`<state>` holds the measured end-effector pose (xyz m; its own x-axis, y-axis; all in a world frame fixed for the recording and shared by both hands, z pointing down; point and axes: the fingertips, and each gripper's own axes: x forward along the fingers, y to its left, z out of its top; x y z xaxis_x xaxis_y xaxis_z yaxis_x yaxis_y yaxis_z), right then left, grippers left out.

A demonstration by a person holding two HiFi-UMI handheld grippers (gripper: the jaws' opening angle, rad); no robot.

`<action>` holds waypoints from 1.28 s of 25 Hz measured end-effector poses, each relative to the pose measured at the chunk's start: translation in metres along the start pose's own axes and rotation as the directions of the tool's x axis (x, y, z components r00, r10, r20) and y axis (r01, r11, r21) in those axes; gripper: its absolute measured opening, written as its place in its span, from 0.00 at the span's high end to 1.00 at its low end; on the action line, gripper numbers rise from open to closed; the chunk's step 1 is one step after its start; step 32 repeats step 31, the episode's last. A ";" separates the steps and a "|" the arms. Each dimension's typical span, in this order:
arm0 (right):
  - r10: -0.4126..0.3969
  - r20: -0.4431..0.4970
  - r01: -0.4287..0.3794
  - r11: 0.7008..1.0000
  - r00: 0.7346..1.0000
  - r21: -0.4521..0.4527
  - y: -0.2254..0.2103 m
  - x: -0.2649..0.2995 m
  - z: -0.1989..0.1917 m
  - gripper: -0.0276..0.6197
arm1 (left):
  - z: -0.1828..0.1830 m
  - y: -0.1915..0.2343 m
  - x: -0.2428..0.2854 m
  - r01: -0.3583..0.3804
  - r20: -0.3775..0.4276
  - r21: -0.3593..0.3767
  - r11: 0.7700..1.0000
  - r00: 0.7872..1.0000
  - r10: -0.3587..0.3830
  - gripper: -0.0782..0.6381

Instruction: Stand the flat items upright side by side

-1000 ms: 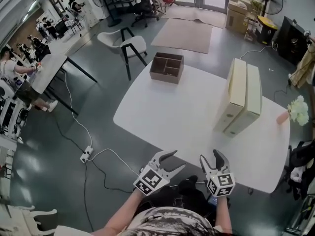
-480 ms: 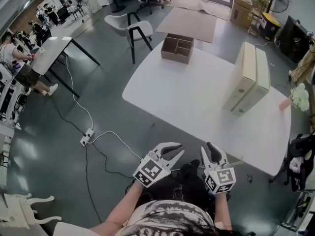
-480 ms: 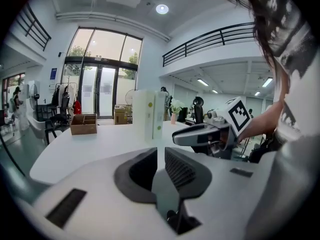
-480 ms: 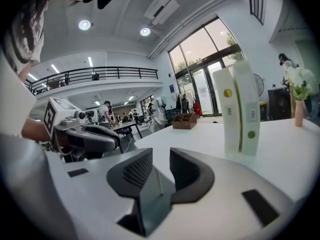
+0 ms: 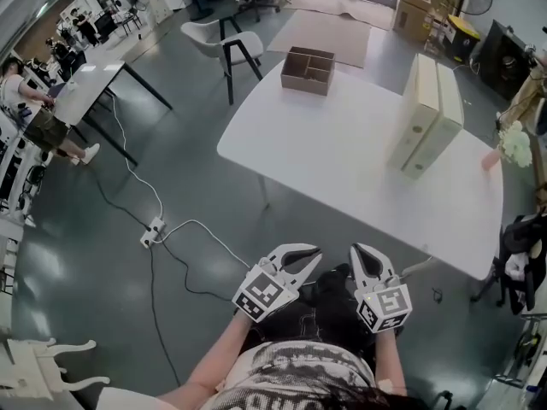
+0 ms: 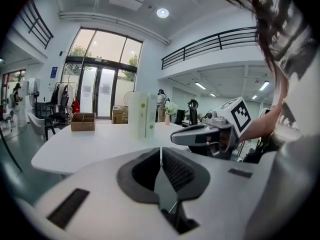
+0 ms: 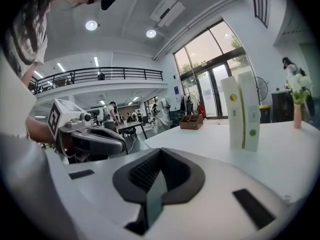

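Observation:
Two flat cream boxes stand upright side by side at the far right of the white table, faces touching. The same boxes show in the left gripper view, and as boxes in the right gripper view, each with a small coloured dot on its edge. My left gripper and right gripper hang close to my body, short of the table's near edge and far from the boxes. Both are shut with nothing between the jaws: left gripper, right gripper.
A brown divided cardboard tray sits at the table's far corner. A pink vase with white flowers stands at the right edge. A white chair is beyond the table. A cable and power strip lie on the floor at left.
Both grippers' jaws have gone from open to shut, empty. The grippers and my head have drawn back from the table. The two boxes have not moved.

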<state>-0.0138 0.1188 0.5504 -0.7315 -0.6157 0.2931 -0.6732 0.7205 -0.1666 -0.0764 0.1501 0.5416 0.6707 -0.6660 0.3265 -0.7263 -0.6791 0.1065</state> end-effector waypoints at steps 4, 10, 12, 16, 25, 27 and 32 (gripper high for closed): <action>0.021 0.004 -0.021 1.000 1.000 -0.016 0.007 -0.004 0.003 0.96 | 0.005 -0.004 -0.004 -0.004 0.018 0.009 1.000 1.000 0.004 0.86; 0.034 -0.025 -0.035 0.998 0.999 -0.053 0.012 -0.009 0.000 0.96 | 0.006 -0.014 -0.003 0.010 0.019 0.034 0.999 1.000 -0.010 0.86; 0.041 -0.032 -0.043 0.997 0.999 -0.061 0.015 -0.011 -0.001 0.96 | 0.006 -0.017 -0.002 0.017 0.014 0.040 0.999 1.000 -0.017 0.86; 0.039 -0.034 -0.041 0.997 0.999 -0.070 0.019 -0.013 -0.002 0.96 | 0.007 -0.018 -0.001 0.027 0.005 0.055 0.998 1.000 -0.027 0.86; 0.022 -0.036 -0.024 0.997 0.999 -0.071 0.019 -0.018 -0.004 0.96 | 0.004 -0.024 0.005 0.057 -0.017 0.074 0.996 0.998 -0.056 0.86; 0.023 -0.039 -0.026 0.997 0.999 -0.075 0.021 -0.017 -0.006 0.96 | 0.003 -0.024 0.005 0.059 -0.021 0.081 0.995 0.998 -0.058 0.86; 0.030 -0.045 -0.033 0.996 0.999 -0.087 0.024 -0.013 -0.007 0.96 | 0.001 -0.021 0.005 0.058 -0.021 0.087 0.994 0.998 -0.057 0.86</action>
